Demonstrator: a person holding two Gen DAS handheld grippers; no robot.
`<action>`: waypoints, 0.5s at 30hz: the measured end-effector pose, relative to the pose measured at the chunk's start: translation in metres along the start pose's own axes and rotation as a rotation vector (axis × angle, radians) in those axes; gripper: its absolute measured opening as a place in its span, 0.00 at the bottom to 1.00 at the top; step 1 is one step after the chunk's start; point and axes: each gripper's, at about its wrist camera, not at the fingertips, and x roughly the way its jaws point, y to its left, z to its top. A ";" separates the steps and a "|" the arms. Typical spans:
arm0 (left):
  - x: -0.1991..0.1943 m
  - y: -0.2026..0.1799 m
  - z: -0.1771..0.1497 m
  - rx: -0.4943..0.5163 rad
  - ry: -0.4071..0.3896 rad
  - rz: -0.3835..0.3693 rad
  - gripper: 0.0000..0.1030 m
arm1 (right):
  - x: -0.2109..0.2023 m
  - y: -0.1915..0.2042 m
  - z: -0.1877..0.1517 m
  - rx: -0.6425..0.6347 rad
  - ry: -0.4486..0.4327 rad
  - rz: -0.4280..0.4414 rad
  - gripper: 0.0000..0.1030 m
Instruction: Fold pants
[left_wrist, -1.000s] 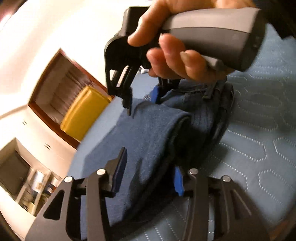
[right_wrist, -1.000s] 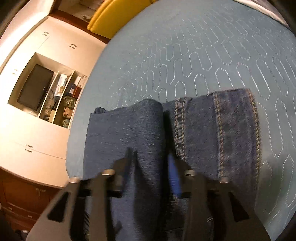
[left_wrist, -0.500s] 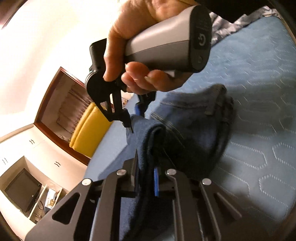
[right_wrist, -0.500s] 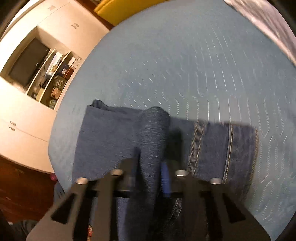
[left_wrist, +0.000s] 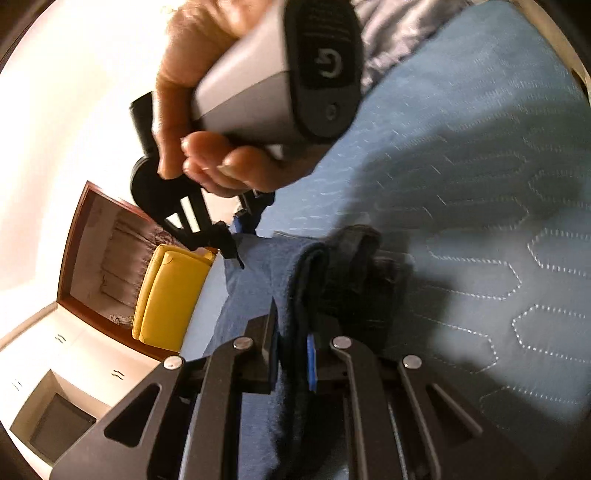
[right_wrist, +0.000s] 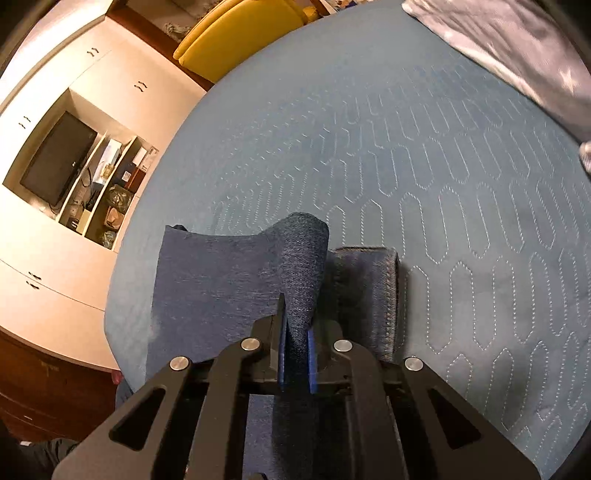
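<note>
Dark blue denim pants (right_wrist: 221, 280) lie folded on the blue quilted bed cover (right_wrist: 406, 147). In the right wrist view my right gripper (right_wrist: 297, 332) pinches a raised fold of the pants, and its jaws are closing tight on the cloth. The stitched hem part (right_wrist: 384, 288) lies just to its right. In the left wrist view my left gripper (left_wrist: 291, 332) is shut on the near edge of the same fold of the pants (left_wrist: 258, 266). Beyond it a hand (left_wrist: 207, 162) holds the right gripper (left_wrist: 243, 240), whose tips sit at the far edge of the pants.
A yellow chair (right_wrist: 236, 37) stands past the far edge of the bed. White cabinets with a dark screen (right_wrist: 55, 162) and shelves are at the left. A grey crumpled cloth (right_wrist: 517, 48) lies at the bed's far right. Bare quilt stretches to the right of the pants.
Both grippers went from open over the flat pants to shut on a pinched-up fold. The fold has risen and the stack has bunched narrower, and both hands have shifted sideways.
</note>
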 end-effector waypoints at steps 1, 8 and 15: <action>0.002 -0.004 -0.002 0.015 -0.002 -0.002 0.11 | 0.003 -0.002 -0.001 -0.005 -0.004 -0.002 0.08; -0.002 -0.014 0.000 0.027 -0.007 -0.019 0.11 | -0.007 0.011 -0.020 -0.071 -0.096 -0.057 0.08; -0.007 -0.005 -0.005 -0.040 -0.020 -0.056 0.46 | 0.005 -0.014 -0.031 0.008 -0.105 -0.068 0.22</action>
